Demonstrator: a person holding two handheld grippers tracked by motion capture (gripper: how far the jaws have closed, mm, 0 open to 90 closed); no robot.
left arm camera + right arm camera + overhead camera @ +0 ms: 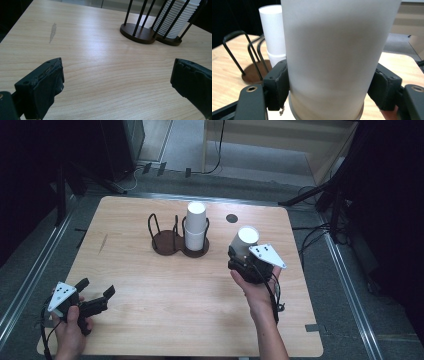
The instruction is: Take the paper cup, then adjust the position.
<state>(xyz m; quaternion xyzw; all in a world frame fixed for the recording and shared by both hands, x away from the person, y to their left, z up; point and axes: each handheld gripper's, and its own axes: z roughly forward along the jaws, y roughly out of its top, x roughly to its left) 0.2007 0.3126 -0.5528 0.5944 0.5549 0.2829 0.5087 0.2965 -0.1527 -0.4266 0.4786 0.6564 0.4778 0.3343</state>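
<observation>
Bench; two-bay wire rack, one bay stacked with cups, one empty. Right tongs clench an inverted white cup right of the rack, unplaced. Left tongs released, idle.

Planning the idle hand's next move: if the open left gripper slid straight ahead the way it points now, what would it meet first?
Probably the dark two-ring wire cup holder. The left gripper looks across bare light wooden tabletop toward its empty ring, the stack of white paper cups just beyond; depth is uncertain.
</observation>
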